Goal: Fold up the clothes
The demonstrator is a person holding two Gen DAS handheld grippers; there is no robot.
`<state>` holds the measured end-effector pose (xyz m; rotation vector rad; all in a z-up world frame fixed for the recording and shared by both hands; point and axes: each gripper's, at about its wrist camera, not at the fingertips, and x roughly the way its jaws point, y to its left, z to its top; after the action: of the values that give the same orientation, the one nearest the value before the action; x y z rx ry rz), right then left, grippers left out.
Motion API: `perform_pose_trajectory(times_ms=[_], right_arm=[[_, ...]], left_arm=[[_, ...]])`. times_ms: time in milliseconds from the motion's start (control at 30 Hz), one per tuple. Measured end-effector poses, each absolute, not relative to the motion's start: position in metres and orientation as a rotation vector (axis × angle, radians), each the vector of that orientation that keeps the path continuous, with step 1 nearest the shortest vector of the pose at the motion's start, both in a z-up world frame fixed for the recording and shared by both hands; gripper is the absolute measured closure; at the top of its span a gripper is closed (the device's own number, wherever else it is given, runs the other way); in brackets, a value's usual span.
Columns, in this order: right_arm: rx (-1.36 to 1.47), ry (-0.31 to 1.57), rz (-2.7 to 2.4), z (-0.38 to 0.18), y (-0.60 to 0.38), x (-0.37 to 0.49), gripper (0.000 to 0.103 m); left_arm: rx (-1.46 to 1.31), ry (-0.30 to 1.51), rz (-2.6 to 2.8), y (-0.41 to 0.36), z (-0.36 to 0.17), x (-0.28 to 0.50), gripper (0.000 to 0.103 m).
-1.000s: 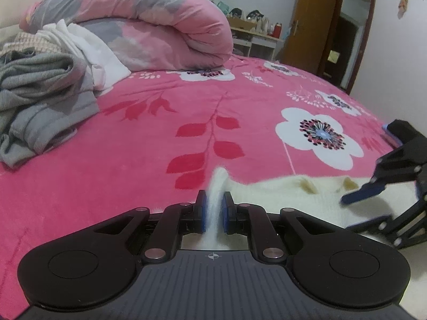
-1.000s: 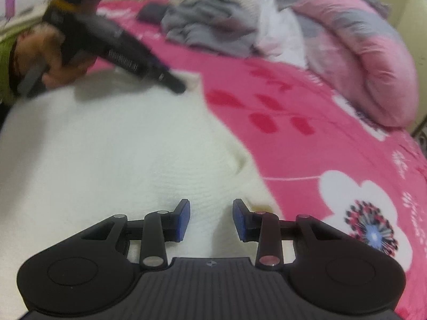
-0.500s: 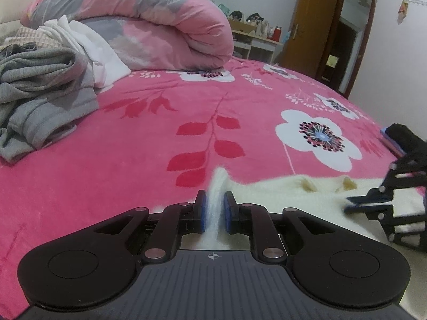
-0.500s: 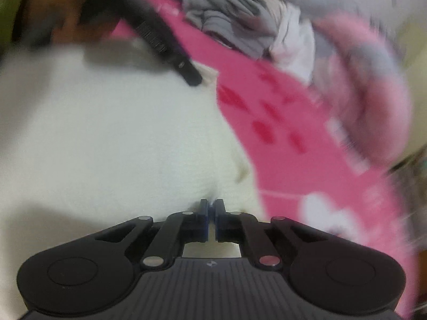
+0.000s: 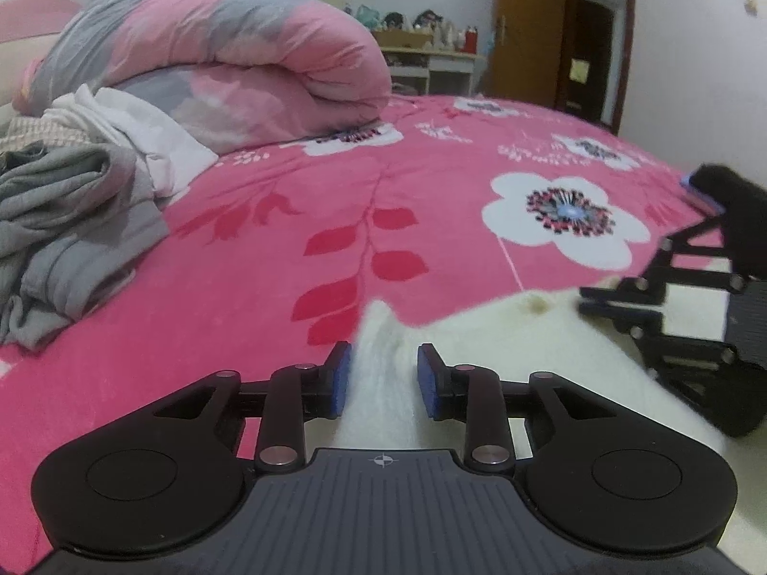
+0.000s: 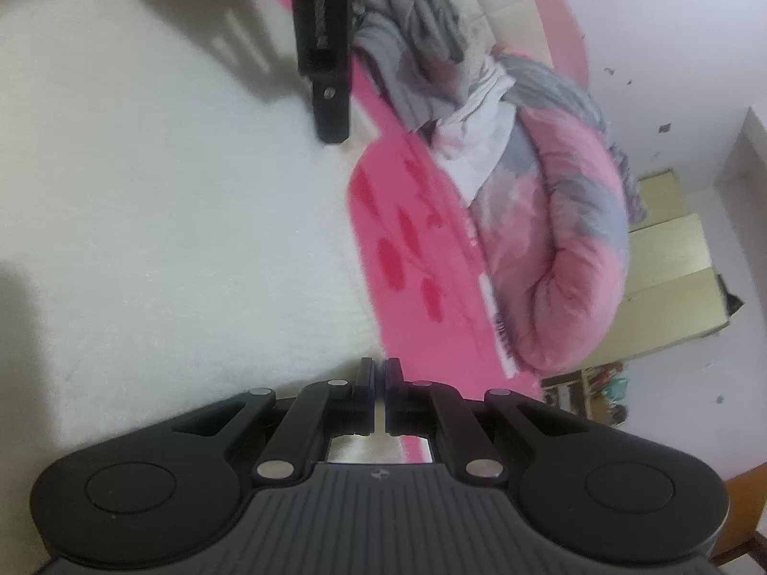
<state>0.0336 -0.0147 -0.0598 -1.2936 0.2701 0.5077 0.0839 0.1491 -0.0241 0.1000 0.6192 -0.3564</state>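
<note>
My left gripper [image 5: 382, 380] has just been opening: its blue pads [image 5: 339, 380] now stand a little apart, with a raised ridge of the cream sweater [image 5: 503, 335] running up between them. The left pad looks to brush the fabric and the right pad stands clear, so I read it as a released fold rather than a grip.

The sweater lies spread on the pink flowered bedspread [image 5: 268, 249], its edge just beyond my left fingertips. In the right wrist view it fills the whole left half of the picture [image 6: 168, 239].

My right gripper [image 6: 380, 393] is closed, only a thin slit between its fingers, right over the sweater's edge where it meets the bedspread. That view is tilted and soft, so I cannot tell for sure whether cloth is pinched in there. From the left wrist view the right gripper [image 5: 594, 302] rests low on the sweater, at the right.

Farther up the bed sit a heap of grey clothes [image 5: 62, 220] with a white garment [image 5: 144, 139] on it, beside a rolled pink and grey quilt [image 5: 230, 67].
</note>
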Motion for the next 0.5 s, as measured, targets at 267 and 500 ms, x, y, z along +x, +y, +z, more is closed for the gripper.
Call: perform_pose_trajectory(times_ms=[267,500], right_arm=[[-1.109,0.385,0.493,-0.056,-0.02,0.057,0.1],[-0.885,0.404,0.486,-0.031,-0.039,0.064,0.099]], left_arm=[[0.168,0.595,-0.286,0.141,-0.025,0.082,0.094],[0.008,0.657,-0.242,0.161,-0.03,0.095,0.094]])
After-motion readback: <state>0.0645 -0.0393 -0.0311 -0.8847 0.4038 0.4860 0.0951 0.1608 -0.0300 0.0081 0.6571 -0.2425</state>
